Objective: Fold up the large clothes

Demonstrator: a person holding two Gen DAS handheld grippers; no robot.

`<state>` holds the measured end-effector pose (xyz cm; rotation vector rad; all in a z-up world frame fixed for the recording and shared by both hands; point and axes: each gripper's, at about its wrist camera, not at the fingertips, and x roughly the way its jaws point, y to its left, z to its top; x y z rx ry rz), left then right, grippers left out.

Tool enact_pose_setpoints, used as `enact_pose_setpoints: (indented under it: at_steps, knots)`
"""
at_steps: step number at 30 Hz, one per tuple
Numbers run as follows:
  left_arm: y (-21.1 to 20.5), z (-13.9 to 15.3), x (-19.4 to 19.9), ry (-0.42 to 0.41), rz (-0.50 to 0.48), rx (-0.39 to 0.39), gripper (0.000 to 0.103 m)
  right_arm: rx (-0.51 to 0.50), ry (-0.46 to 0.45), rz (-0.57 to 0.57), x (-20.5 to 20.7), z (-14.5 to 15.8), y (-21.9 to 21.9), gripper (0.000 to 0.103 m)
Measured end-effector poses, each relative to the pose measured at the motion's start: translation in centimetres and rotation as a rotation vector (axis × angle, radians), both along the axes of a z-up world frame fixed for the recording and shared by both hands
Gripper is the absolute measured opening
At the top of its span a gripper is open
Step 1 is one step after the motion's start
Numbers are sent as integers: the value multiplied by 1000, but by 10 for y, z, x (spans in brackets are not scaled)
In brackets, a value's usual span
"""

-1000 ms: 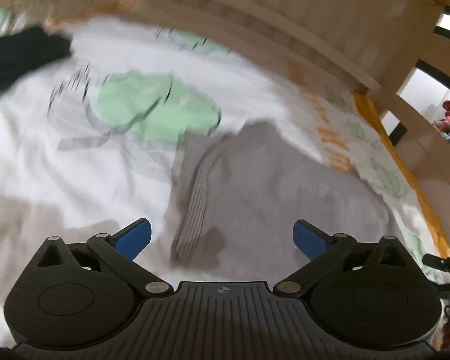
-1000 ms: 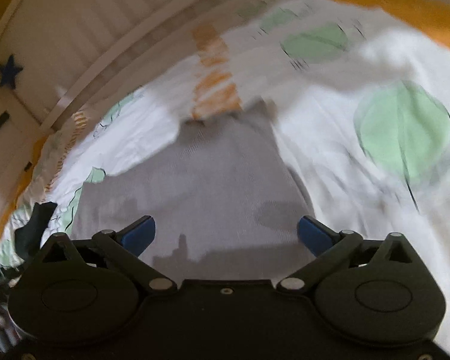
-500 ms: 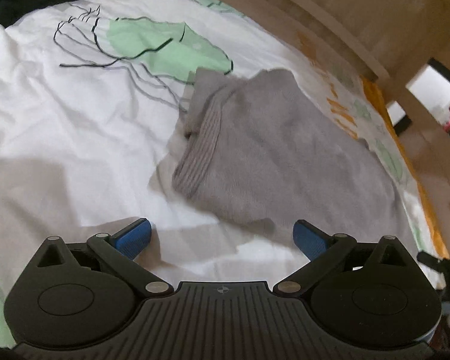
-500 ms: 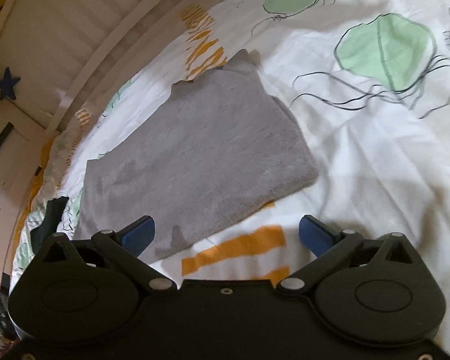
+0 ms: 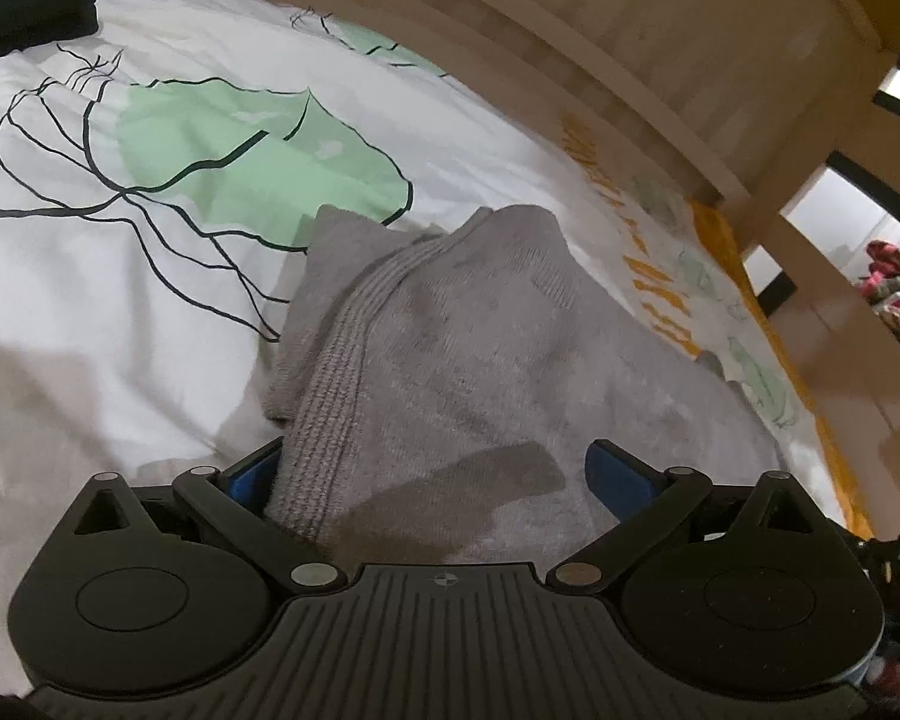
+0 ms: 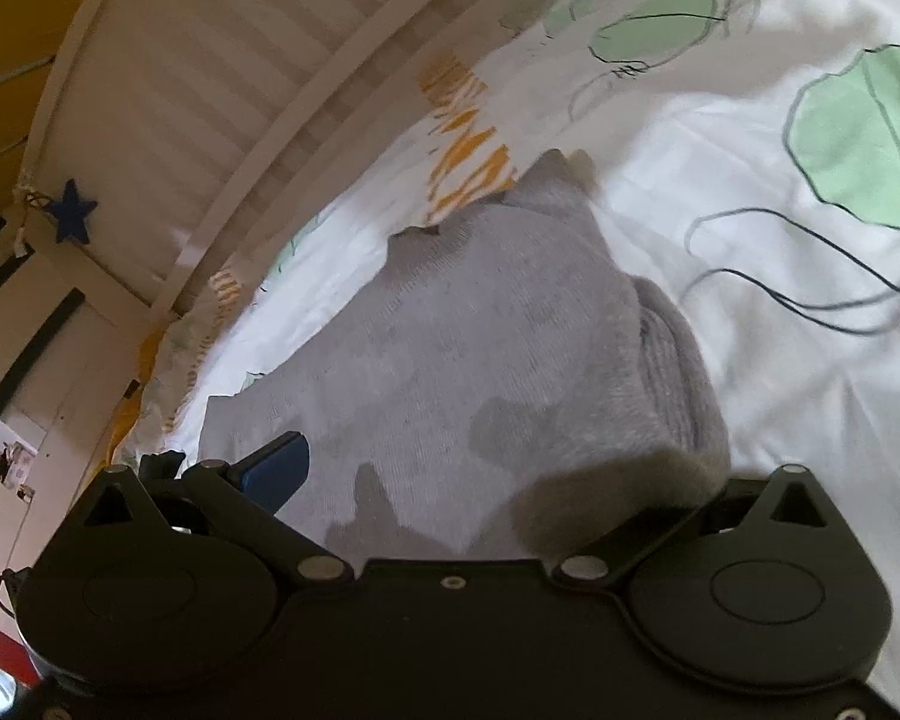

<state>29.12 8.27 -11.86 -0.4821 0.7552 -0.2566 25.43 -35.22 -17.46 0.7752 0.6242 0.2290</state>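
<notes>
A grey knit sweater [image 5: 468, 360] lies folded on a white bedsheet [image 5: 90, 312] printed with green jellyfish. Its ribbed hem runs along the left side in the left wrist view. My left gripper [image 5: 432, 474] is open, its jaws straddling the near edge of the sweater, the left blue pad partly behind the ribbed hem. In the right wrist view the sweater [image 6: 450, 348] fills the middle. My right gripper [image 6: 486, 468] is open around the sweater's near corner; its right pad is hidden under the fabric.
A black garment [image 5: 24, 6] lies at the far left of the bed. A wooden bed frame [image 5: 660, 42] curves along the far side, also in the right wrist view [image 6: 240, 78]. A blue star [image 6: 69, 210] hangs on it.
Both grippers have moved forward from in front of the sweater onto its near edge. The sweater edge now lies between the open jaws of each gripper.
</notes>
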Motion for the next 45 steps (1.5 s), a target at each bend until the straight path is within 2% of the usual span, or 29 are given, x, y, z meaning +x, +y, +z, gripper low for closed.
enact_pose_setpoints:
  at_steps: [2, 5, 6, 7, 8, 9, 10, 13, 16, 22, 27, 32, 36, 37, 38, 39, 40, 41, 43, 45]
  knots:
    - [0, 1, -2, 1, 0, -8, 99, -6, -13, 8, 1, -1, 1, 103]
    - [4, 3, -2, 16, 21, -17, 72, -35, -20, 26, 0, 0, 5, 103]
    - [5, 3, 0, 20, 33, -19, 45, -44, -18, 34, 1, 1, 6, 101]
    - [6, 3, 0, 29, 52, 0, 19, -58, -13, 43, 2, 2, 8, 86]
    - [7, 3, 0, 32, 52, 7, 19, -70, -3, 52, 3, 3, 10, 55]
    - [9, 3, 0, 25, 43, -7, 17, -89, 27, 48, 5, 2, 13, 37]
    - [10, 5, -2, 20, 43, -11, 16, -102, 55, 48, 6, 0, 15, 25]
    - [9, 16, -10, -1, 37, 26, 15, -95, 56, 41, 1, 2, 14, 18]
    - [13, 27, -21, -10, 31, 11, 13, -103, 90, 24, -6, 12, 12, 14]
    - [29, 45, -48, 3, 22, -6, 9, -110, 101, -1, -42, 37, 11, 14]
    - [41, 60, -86, 8, -9, -8, 9, -108, 122, 19, -74, 50, 21, 14]
    - [50, 68, -134, 30, -76, 23, 9, -71, 164, 52, -118, 56, 22, 14]
    - [54, 61, -160, 81, -103, 76, 10, -79, 216, 98, -148, 56, 25, 14]
    - [53, 57, -161, 93, -103, 110, 13, -81, 239, 110, -154, 53, 27, 17]
    - [49, 51, -161, 116, -102, 171, 15, -83, 269, 120, -158, 49, 28, 24]
    - [45, 47, -160, 135, -105, 229, 15, -92, 303, 126, -160, 43, 30, 26]
    - [41, 42, -159, 153, -98, 294, 17, -112, 336, 119, -162, 36, 29, 34]
    - [41, 41, -160, 147, -93, 318, 17, -124, 357, 110, -164, 30, 28, 46]
    - [42, 46, -165, 117, -75, 322, 18, -96, 364, 97, -167, 28, 23, 49]
    - [45, 59, -172, 54, -38, 327, 23, -94, 347, 81, -171, 36, 19, 68]
